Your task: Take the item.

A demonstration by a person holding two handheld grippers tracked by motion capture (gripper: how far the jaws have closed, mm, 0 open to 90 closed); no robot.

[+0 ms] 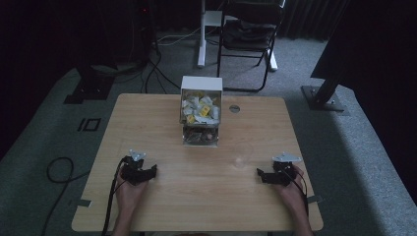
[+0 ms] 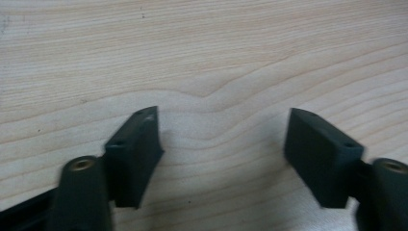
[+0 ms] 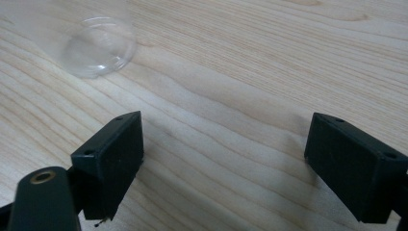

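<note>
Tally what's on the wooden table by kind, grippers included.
White dispenser box of small packets: 1
Clear plastic cup: 1
Black handheld grippers, left gripper and right gripper: 2
Total: 4

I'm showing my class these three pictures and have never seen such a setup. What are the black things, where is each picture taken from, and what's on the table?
A person holds black tongs in each hand: left tongs, right tongs. One picture looks down from above the table. The other two come from cameras riding on each pair of tongs, looking along the jaws. Both stand open and hold nothing. On the table are a white box filled with small packets and a clear cup near the right tongs.
</note>
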